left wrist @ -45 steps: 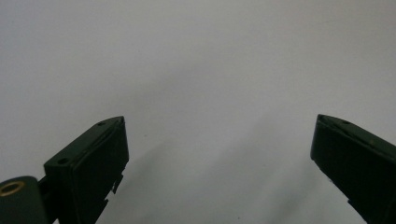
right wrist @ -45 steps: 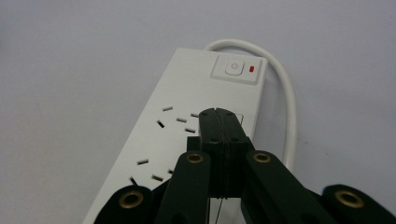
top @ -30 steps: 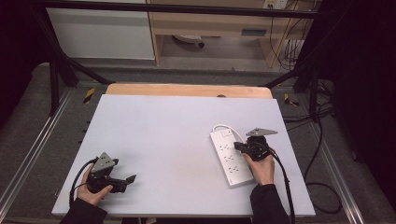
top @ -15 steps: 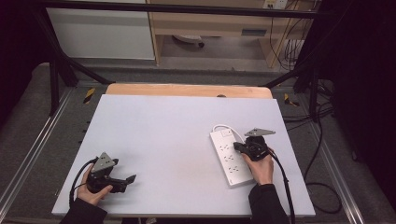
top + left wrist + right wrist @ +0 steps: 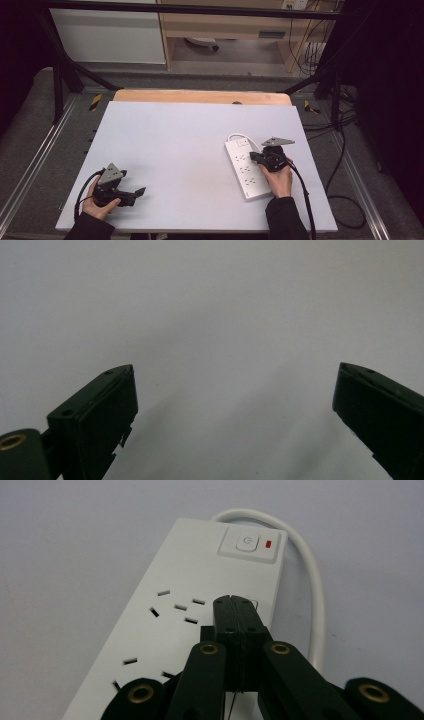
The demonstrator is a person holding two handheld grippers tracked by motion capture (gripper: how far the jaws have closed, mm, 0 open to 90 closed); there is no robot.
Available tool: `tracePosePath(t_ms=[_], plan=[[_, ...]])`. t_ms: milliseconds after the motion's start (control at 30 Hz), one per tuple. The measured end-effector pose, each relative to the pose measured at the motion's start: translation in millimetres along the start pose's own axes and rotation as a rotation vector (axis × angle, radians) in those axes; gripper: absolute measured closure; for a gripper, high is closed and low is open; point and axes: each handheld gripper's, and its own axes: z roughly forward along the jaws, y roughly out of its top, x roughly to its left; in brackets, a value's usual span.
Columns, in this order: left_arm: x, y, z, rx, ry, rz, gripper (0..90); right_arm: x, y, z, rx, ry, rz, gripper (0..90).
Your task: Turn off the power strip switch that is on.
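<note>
The right hand-held gripper (image 5: 235, 602) is pressed together over the white power strip (image 5: 200, 625). The left hand-held gripper (image 5: 235, 390) is spread wide above the worktop (image 5: 210, 300).

One white power strip (image 5: 247, 170) with one switch (image 5: 247, 542), one red light (image 5: 269, 544), one white cord (image 5: 306, 565). Two grippers: left gripper (image 5: 139, 192), right gripper (image 5: 254, 157). Two hands (image 5: 97, 206). One table (image 5: 175, 145).
</note>
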Motion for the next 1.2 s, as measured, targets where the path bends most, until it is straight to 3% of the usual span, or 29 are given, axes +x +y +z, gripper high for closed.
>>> tracePosePath(t_ms=[1200], plan=[[-0.3, 0.2, -0.4, 0.0, 0.002, 0.002, 4.1, 0.7, -2.7, 1.3, -0.001, -0.012, -0.019, 90.0]])
